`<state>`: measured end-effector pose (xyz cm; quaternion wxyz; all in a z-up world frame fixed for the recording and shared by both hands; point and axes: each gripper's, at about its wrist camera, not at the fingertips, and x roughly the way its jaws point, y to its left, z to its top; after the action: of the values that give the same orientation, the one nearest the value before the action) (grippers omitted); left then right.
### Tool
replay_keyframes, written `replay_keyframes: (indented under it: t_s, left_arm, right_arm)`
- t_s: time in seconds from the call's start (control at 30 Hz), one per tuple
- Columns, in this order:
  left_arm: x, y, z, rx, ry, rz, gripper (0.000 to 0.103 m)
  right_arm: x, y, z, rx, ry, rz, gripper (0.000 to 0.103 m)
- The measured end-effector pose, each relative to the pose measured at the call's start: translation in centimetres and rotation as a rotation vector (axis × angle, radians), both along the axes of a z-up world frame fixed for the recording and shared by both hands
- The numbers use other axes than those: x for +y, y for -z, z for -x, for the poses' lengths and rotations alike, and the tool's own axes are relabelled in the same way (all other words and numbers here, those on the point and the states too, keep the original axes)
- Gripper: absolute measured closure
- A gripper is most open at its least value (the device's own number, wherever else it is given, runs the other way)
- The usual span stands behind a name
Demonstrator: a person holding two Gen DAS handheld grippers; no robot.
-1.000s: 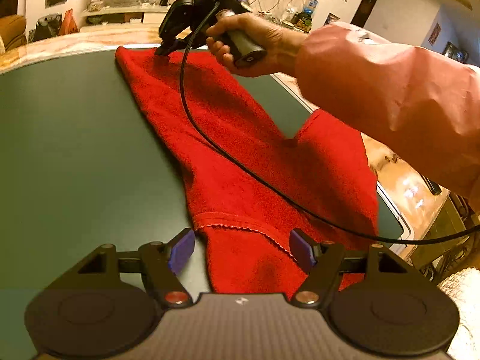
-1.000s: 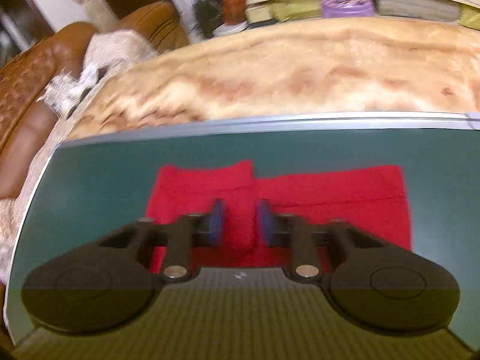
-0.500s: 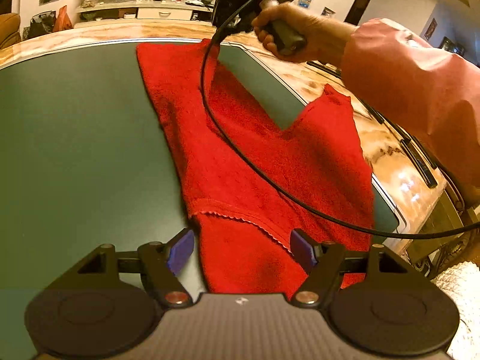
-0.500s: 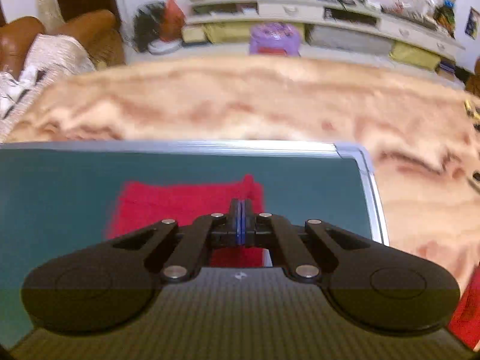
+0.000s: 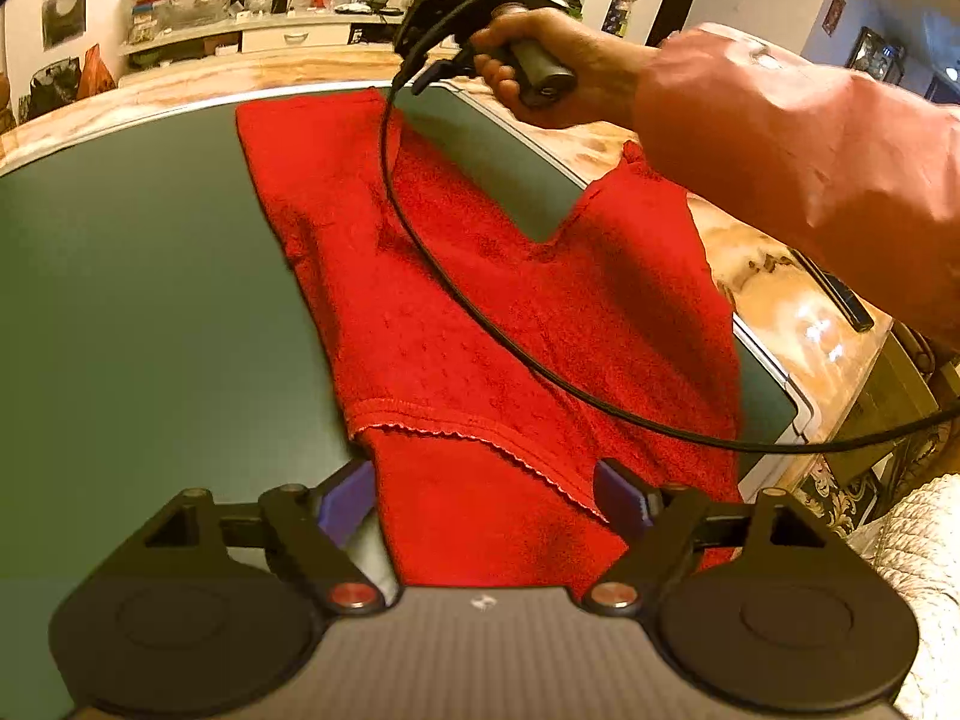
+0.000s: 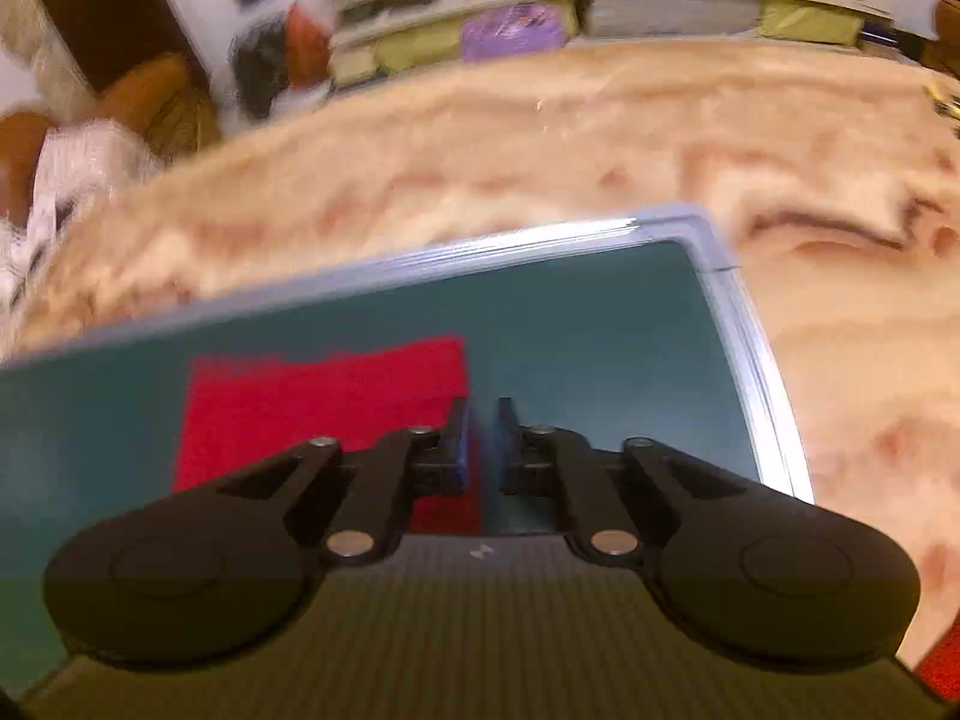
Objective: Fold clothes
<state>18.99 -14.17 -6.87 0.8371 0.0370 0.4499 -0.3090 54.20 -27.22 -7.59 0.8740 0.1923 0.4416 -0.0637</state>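
A red pair of trousers (image 5: pixel 480 312) lies on the dark green mat (image 5: pixel 150 270), one leg reaching to the far edge, the other spread to the right. My left gripper (image 5: pixel 483 501) stands wide over the waistband. Its jaws are opening and the cloth lies between the pads without being pressed. In a person's hand (image 5: pixel 540 60), my right gripper (image 5: pixel 429 75) hovers past the far leg's right edge. In the right wrist view, the right gripper (image 6: pixel 482 438) shows a narrow gap and is opening. Nothing is gripped; the leg end (image 6: pixel 324 408) lies below and to its left.
The right gripper's black cable (image 5: pixel 420 240) sags across the trousers. A pink sleeve (image 5: pixel 810 168) crosses the upper right. The mat's metal-rimmed corner (image 6: pixel 714 240) is near the right gripper, with a peach marbled surface (image 6: pixel 600 138) beyond. Shelves (image 5: pixel 270 30) line the back wall.
The right gripper closed over the far leg end, swung right towards the mat's corner, and has now parted its jaws slightly. The left gripper's fingers spread a little wider over the waistband.
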Motion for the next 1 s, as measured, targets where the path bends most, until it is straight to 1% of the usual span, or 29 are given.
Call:
replay_keyframes:
  t_s: [0.07, 0.1, 0.17, 0.23, 0.27, 0.33, 0.43, 0.5, 0.63, 0.73, 0.8, 0.83, 0.87, 0.93, 1.0]
  left_arm:
    - [0.4, -0.2, 0.1, -0.008, -0.011, 0.003, 0.017]
    - [0.5, -0.2, 0.2, -0.011, -0.019, 0.003, 0.017]
    - [0.4, -0.4, 0.3, -0.016, -0.019, -0.002, 0.016]
    - [-0.1, -0.8, 0.8, -0.036, 0.006, -0.019, 0.016]
    - [-0.5, -1.1, 1.2, -0.055, 0.024, -0.035, 0.015]
    - [-1.4, -1.7, 2.0, -0.094, 0.056, -0.07, 0.013]
    - [-2.7, -2.3, 2.9, -0.12, 0.077, -0.1, 0.01]
    - [-3.2, -2.6, 3.4, -0.116, 0.086, -0.097, 0.009]
    - [-3.7, -3.1, 4.0, -0.122, 0.077, -0.11, 0.007]
    - [-3.9, -3.1, 4.0, -0.12, 0.063, -0.125, 0.007]
    - [-3.6, -3.1, 3.9, -0.121, 0.046, -0.12, 0.007]
    - [-3.4, -3.2, 3.8, -0.12, 0.031, -0.108, 0.007]
    - [-3.0, -3.2, 3.6, -0.113, 0.015, -0.096, 0.007]
    - [-2.2, -3.2, 3.2, -0.092, -0.016, -0.068, 0.007]
    - [-1.6, -3.2, 2.9, -0.071, -0.033, -0.05, 0.007]
  right_arm:
    - [-0.7, -0.6, 1.5, -0.016, -0.034, -0.061, 0.083]
    - [-0.6, -0.8, 2.7, -0.012, -0.087, -0.093, 0.083]
    - [0.3, -1.1, 5.3, -0.005, -0.201, -0.121, 0.083]
    - [1.7, -1.2, 8.4, 0.006, -0.303, -0.114, 0.083]
    - [2.3, -1.1, 9.8, 0.015, -0.336, -0.096, 0.083]
    - [3.9, -0.6, 12.1, 0.041, -0.381, -0.059, 0.083]
    - [5.8, -0.1, 13.6, 0.065, -0.434, -0.035, 0.083]
    - [7.1, 0.0, 13.8, 0.085, -0.451, 0.005, 0.083]
    - [8.4, 0.5, 13.3, 0.134, -0.451, 0.045, 0.083]
    - [9.1, 0.4, 13.4, 0.141, -0.449, 0.078, 0.084]
    - [9.7, 0.4, 13.6, 0.148, -0.467, 0.095, 0.09]
    - [10.0, 0.4, 13.9, 0.152, -0.474, 0.105, 0.095]
    - [10.2, 0.3, 14.2, 0.152, -0.47, 0.11, 0.098]
    - [10.4, -0.3, 14.9, 0.137, -0.448, 0.129, 0.098]
    - [9.9, -1.8, 16.3, 0.085, -0.395, 0.125, 0.099]
